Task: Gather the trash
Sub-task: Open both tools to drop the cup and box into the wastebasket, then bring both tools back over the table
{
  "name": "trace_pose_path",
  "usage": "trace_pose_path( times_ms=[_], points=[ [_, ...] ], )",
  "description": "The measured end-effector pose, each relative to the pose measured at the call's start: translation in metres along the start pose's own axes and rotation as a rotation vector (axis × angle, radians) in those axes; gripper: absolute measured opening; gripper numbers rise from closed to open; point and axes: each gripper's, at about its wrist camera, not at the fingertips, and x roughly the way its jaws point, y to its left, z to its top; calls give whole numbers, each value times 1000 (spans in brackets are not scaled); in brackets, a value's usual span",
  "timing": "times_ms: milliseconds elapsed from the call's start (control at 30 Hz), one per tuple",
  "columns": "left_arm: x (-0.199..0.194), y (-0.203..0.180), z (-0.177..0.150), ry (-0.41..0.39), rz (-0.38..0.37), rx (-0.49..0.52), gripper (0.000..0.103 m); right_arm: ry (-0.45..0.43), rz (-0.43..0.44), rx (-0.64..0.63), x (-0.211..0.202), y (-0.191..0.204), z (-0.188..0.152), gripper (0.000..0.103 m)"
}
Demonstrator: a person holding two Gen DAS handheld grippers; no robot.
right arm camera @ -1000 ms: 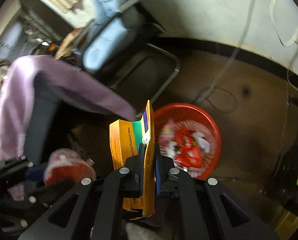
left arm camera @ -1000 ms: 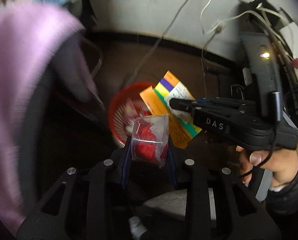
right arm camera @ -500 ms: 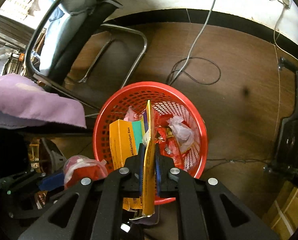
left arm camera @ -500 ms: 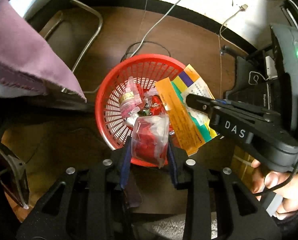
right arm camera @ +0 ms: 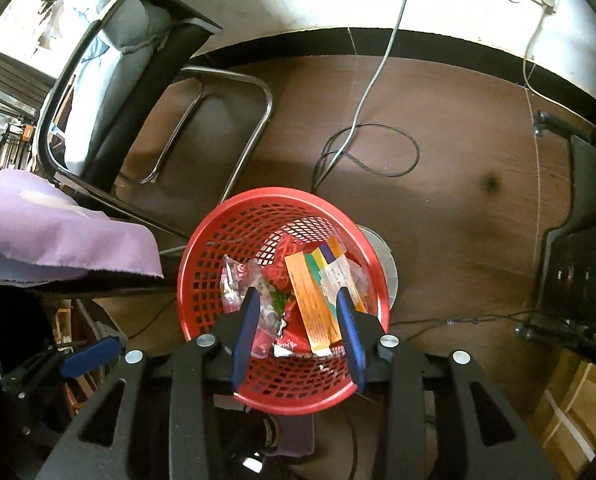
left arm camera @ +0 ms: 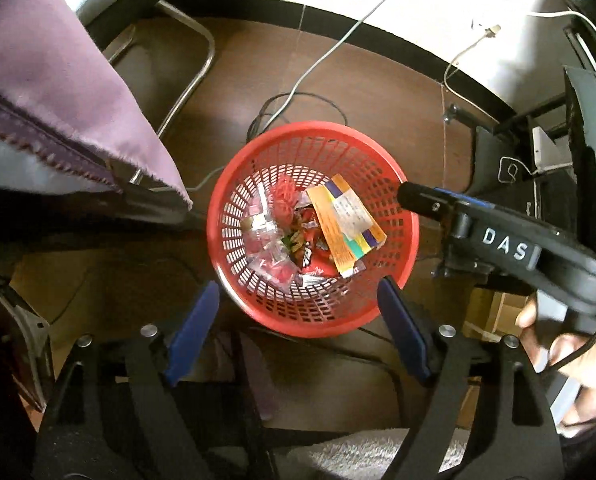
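A red mesh basket (left arm camera: 310, 125) stands on the brown floor right below both grippers. An orange, yellow and purple carton (left arm camera: 344, 226) lies in it on a heap of wrappers, among them a clear pack with red contents (left arm camera: 273, 269). My left gripper (left arm camera: 298, 288) hangs over the basket's near rim, jaws opening wide, nothing between the blue pads. My right gripper (right arm camera: 298, 294) is over the same basket (right arm camera: 273, 192), jaws opening, with the carton (right arm camera: 318, 292) loose below them. From the left wrist view the right gripper (left arm camera: 414, 200) reaches in from the right, held by a hand (left arm camera: 570, 360).
A chair with a bent metal frame (right arm camera: 233, 80) stands left of the basket, and a purple cloth (right arm camera: 57, 232) hangs beside it. Cables (right arm camera: 370, 144) loop on the floor behind. A black computer case (right arm camera: 578, 264) and a cardboard box (right arm camera: 578, 408) sit at the right.
Both grippers sank toward the basket and opened. The clear red pack left the left jaws and the carton left the right jaws; both now lie in the basket.
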Motion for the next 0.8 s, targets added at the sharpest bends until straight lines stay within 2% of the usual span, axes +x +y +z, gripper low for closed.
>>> trace_pose_path(
  times_ms=[100,200,267,367,467,567,800],
  points=[
    [-7,-5,-3,-14,7,15,79,-17,-33,-11,-15,-1,-3,48],
    [-18,-8,-9,-39,14,38,79,-37,-102,-50,-29,2,-5,61],
    [-26,-11,-13,-57,26,57,79,-35,-151,-86,-38,7,-7,62],
    [-41,-20,-23,-90,51,108,80,-52,-180,-110,-51,13,-7,73],
    [-61,-31,-34,-124,49,155,82,-95,-218,-127,-72,23,-7,80],
    [-90,-39,-47,-175,38,187,83,-149,-254,-161,-96,36,-5,88],
    [-169,-35,-76,-338,-8,174,86,-270,-277,-207,-150,73,-9,95]
  ],
)
